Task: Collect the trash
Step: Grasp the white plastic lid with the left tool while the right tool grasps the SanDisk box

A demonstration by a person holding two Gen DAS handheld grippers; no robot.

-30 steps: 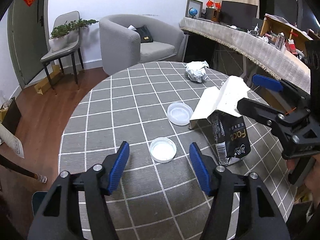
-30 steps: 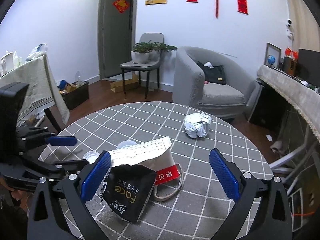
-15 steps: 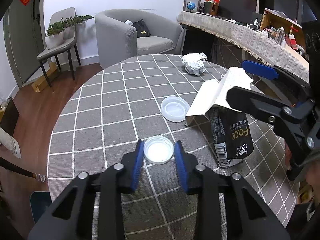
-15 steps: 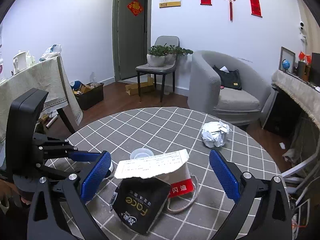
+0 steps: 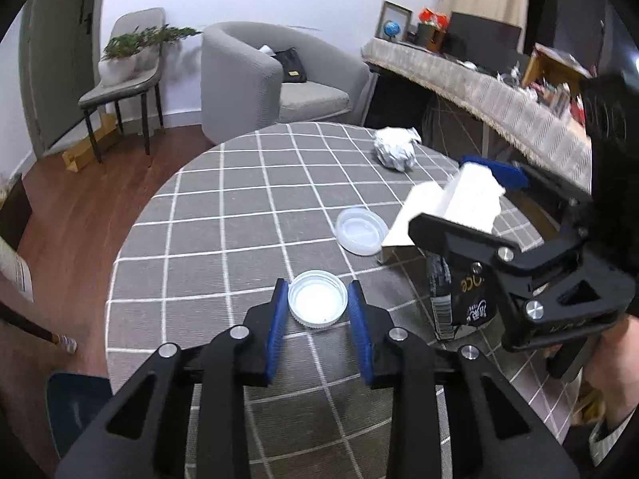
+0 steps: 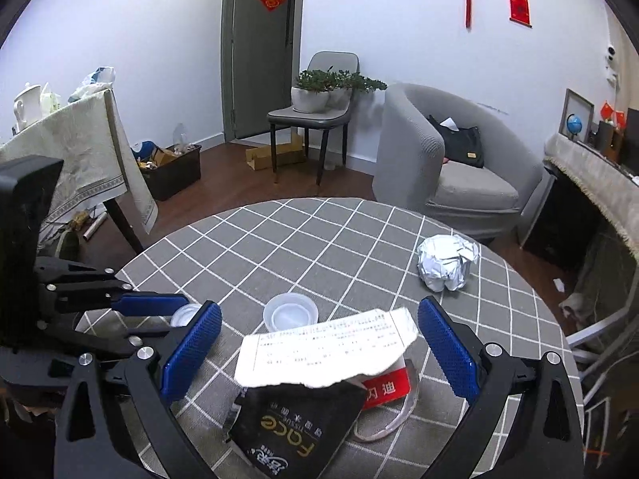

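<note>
My left gripper point(image 5: 318, 306) is squeezing the small white cap point(image 5: 317, 303) on the tabletop point(image 5: 239, 215); my right gripper point(image 6: 319, 353) is hanging wide open (over the paper bag point(image 6: 325, 345))

Round table with a grey white-checked cloth point(image 6: 319, 239); sitting on it: a crumpled foil ball point(image 6: 446, 263), clear plastic lid point(image 5: 361, 230), white screw cap point(image 5: 317, 304), and a black tissue pack point(image 6: 293, 427) under torn white paper point(image 6: 325, 349).
</note>
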